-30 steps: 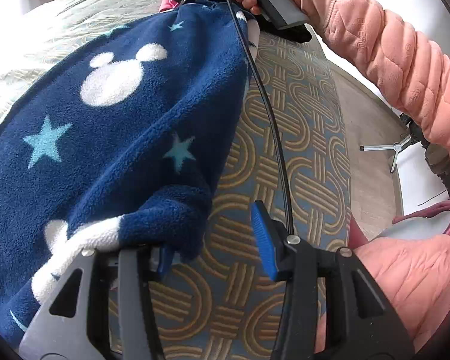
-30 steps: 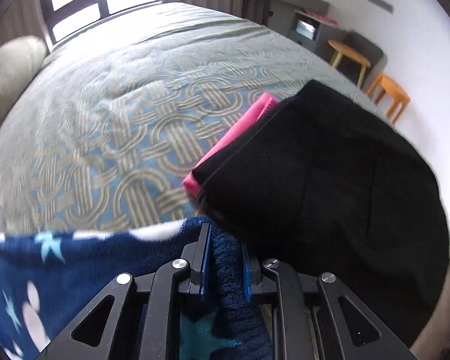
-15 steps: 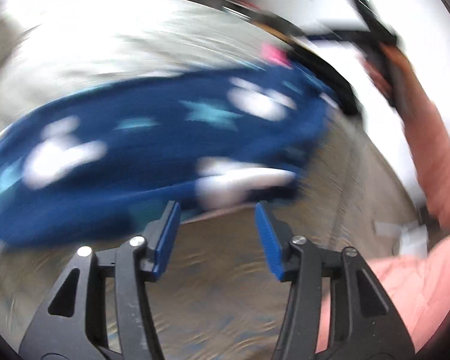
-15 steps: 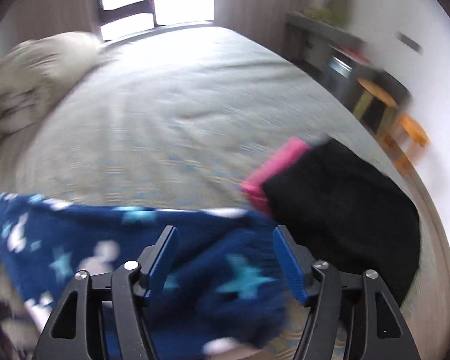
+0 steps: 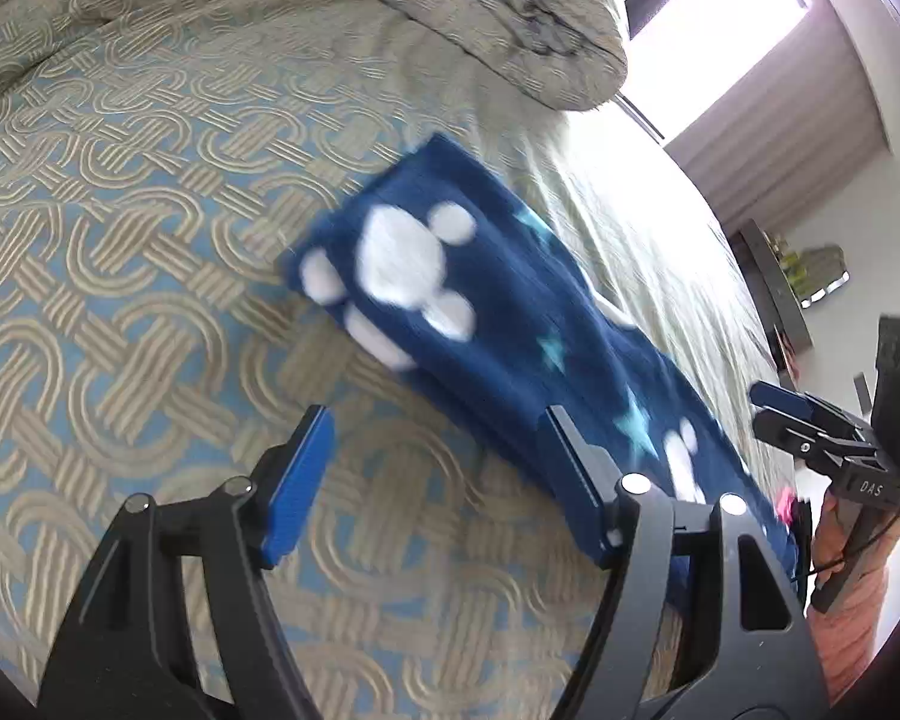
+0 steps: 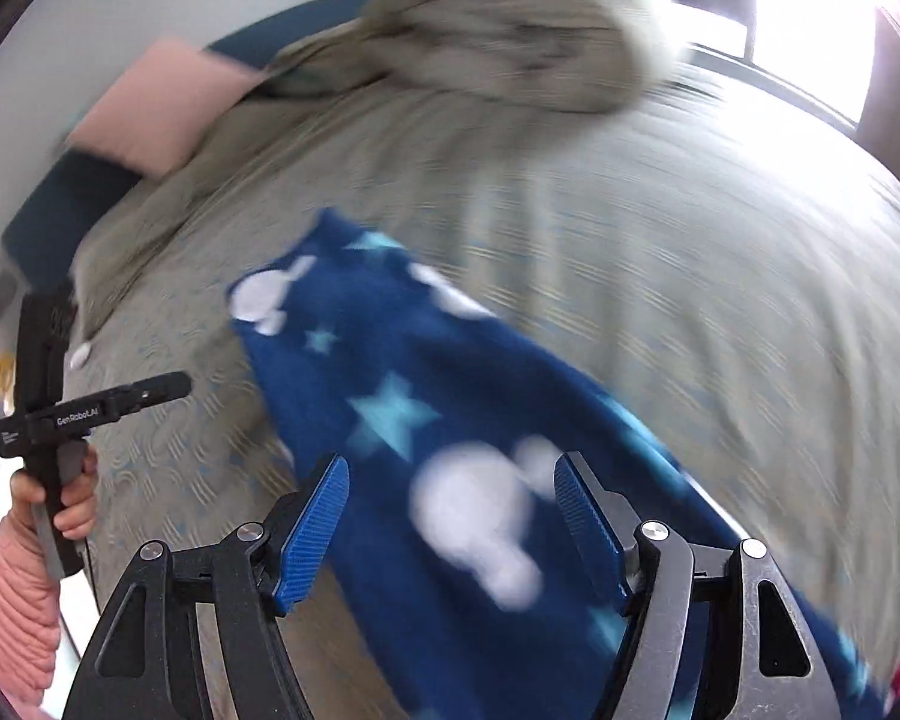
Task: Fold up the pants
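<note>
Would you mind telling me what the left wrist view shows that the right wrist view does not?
Only the left wrist view shows the dark shelf by the wall and the right gripper seen from outside. Only the right wrist view shows the pink pillow and the left gripper in the person's hand. Both show the blue fleece pants flat on the patterned bedspread, both grippers open.

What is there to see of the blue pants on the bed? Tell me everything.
The blue pants look like thick navy fleece printed with white mouse-head shapes and pale blue stars. They lie in one long, narrow strip, flat on the patterned bedspread, apparently folded lengthwise, though blur hides the layers. Both the left claw and the right claw are open above them, gripping nothing.
</note>
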Action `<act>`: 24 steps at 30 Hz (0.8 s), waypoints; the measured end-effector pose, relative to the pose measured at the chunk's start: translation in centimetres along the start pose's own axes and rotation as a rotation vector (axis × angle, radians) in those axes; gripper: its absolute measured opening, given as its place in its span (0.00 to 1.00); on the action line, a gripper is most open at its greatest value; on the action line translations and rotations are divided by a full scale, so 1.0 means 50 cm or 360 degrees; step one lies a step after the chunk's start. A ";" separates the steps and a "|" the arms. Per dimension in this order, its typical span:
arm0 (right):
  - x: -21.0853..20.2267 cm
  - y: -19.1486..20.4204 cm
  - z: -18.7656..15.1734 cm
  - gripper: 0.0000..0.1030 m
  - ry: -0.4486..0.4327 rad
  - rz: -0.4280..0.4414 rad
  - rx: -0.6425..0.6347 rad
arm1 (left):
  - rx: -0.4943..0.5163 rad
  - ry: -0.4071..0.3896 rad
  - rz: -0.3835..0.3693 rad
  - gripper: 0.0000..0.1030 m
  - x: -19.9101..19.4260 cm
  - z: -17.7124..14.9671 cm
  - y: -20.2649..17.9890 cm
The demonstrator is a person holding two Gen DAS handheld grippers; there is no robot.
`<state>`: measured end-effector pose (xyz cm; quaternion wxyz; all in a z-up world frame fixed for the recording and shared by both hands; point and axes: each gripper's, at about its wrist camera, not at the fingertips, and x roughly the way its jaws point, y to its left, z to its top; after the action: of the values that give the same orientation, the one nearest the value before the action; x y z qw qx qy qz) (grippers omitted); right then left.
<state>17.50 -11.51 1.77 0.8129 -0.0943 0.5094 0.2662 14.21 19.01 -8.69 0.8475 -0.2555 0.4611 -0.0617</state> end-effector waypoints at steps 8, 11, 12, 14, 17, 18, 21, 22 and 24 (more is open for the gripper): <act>0.171 0.069 0.108 0.70 0.0167 0.0097 0.0057 | -0.0126 0.0099 -0.0012 0.69 0.105 0.065 0.040; 0.210 0.059 0.102 0.70 0.0225 0.0096 0.0118 | -0.0102 0.0081 0.0025 0.69 0.118 0.077 0.042; 0.220 0.053 0.098 0.70 0.0241 0.0094 0.0128 | -0.0096 0.0066 0.0044 0.69 0.122 0.081 0.044; 0.231 0.042 0.096 0.70 0.0259 0.0069 0.0147 | -0.0099 0.0059 0.0095 0.64 0.139 0.098 0.054; 0.244 0.021 0.095 0.70 0.0284 0.0081 0.0191 | -0.0146 0.0039 0.0062 0.60 0.136 0.101 0.071; 0.248 0.015 0.095 0.70 0.0291 0.0093 0.0207 | -0.0165 0.0036 0.0042 0.60 0.133 0.101 0.078; 0.247 0.013 0.108 0.70 0.0269 0.0107 0.0158 | -0.0170 0.0036 0.0021 0.60 0.130 0.099 0.085; 0.245 0.015 0.122 0.70 0.0247 0.0125 0.0117 | -0.0160 0.0035 0.0024 0.60 0.127 0.097 0.082; 0.242 0.024 0.164 0.70 0.0205 0.0155 0.0023 | -0.0138 0.0030 0.0036 0.60 0.129 0.098 0.076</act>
<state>27.35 -2.94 -4.91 0.7652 -0.0803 0.5665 0.2951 21.34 21.93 -13.20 0.8318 -0.2863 0.4743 -0.0343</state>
